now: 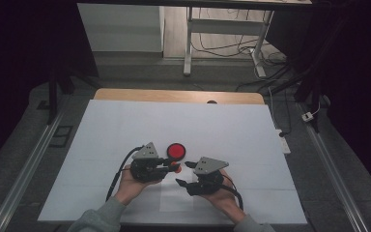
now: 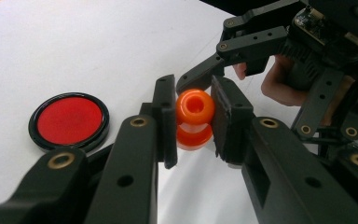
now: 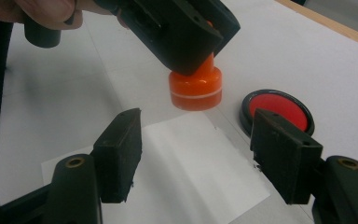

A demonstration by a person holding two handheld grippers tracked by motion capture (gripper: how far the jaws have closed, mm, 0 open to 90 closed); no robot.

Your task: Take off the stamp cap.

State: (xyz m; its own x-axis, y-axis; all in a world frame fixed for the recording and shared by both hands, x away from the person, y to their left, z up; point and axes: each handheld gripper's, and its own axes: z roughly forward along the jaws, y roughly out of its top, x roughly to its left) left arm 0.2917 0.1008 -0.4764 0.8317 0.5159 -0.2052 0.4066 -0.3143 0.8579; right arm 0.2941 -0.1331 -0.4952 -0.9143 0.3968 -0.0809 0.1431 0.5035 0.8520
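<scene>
A small orange plastic piece (image 2: 194, 116), with a hollow rounded top and a wider cylindrical base, is clamped between the pads of my left gripper (image 2: 194, 122). In the high view the left gripper (image 1: 173, 167) holds the piece (image 1: 175, 168) just above the white table cover. My right gripper (image 3: 200, 154) stands open, its pads wide apart with nothing between them. The orange piece (image 3: 196, 88) hangs a little beyond them. In the high view the right gripper (image 1: 182, 174) sits just right of the piece. A red disc with a black rim (image 1: 176, 151) lies flat on the cover beside both grippers.
A white sheet (image 1: 125, 130) covers the wooden table, with a smaller white paper patch (image 3: 177, 172) under the right gripper. The red disc (image 3: 277, 109) lies just beyond the right gripper's far pad. Beyond the table are desk legs and cables (image 1: 222, 43) on the floor.
</scene>
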